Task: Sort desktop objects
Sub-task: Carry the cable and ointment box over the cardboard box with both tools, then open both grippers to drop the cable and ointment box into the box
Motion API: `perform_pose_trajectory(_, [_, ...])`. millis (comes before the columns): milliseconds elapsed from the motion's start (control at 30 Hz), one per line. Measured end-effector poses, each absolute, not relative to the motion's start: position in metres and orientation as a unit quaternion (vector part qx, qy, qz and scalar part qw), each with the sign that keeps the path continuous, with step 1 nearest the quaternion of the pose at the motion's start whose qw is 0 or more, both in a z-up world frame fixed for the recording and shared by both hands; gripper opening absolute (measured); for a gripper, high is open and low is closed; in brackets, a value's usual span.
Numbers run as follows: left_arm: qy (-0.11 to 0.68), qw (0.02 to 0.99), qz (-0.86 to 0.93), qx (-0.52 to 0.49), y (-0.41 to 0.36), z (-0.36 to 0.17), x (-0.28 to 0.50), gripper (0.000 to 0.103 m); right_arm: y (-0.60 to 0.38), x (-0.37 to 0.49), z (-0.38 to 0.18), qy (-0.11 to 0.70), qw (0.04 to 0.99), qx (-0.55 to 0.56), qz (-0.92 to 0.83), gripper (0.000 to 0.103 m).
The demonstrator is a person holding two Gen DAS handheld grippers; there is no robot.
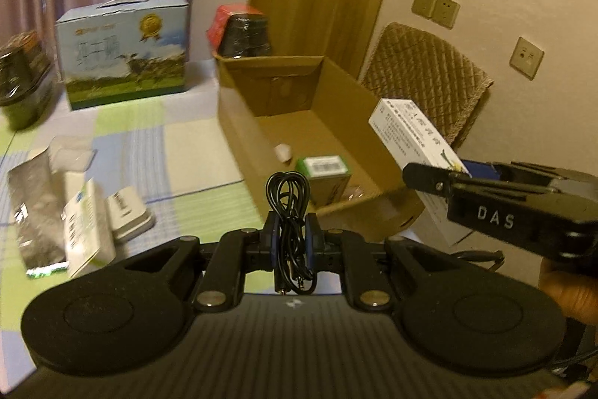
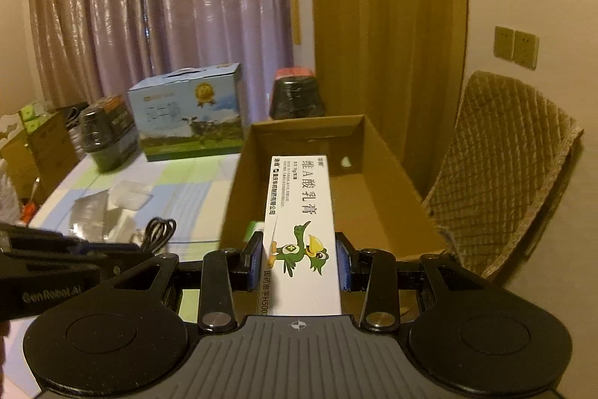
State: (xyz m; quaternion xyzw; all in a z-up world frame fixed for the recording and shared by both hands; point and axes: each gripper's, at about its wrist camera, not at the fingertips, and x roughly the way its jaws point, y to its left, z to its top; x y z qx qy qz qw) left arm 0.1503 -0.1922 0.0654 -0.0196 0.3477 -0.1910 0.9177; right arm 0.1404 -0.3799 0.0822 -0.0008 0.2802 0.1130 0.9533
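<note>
Cardboard box (image 1: 299,122), its top open, sits on the right of the checked counter (image 1: 175,141); inside we see a green-and-white carton (image 1: 325,171) and a small white piece (image 1: 283,152). Our left gripper (image 1: 291,238) has its jaws narrowed on a coiled black cable (image 1: 289,212), held just short of the box's near wall. Our right gripper (image 2: 299,264) clamps a long white ointment box (image 2: 302,230) printed with a green bird, raised over the near end of the open box. Left on the counter lie a silver foil pouch (image 1: 33,212) and small white packets (image 1: 127,212). Far left stands a blue milk carton (image 1: 123,51).
</note>
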Motion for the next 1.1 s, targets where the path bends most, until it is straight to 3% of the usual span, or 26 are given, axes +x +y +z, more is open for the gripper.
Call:
perform_pose_trajectory(467, [0.346,0.912,-0.22,-0.015,-0.247,0.083,0.22,0.01,-0.419,0.196,0.091,0.282,0.954,0.007,0.102,0.035])
perform_pose_trajectory(1100, [0.356,0.908,-0.221,-0.02,-0.266,0.078,0.295,0.01,-0.43,0.256,0.075,0.307,0.946,0.033,0.096,0.035])
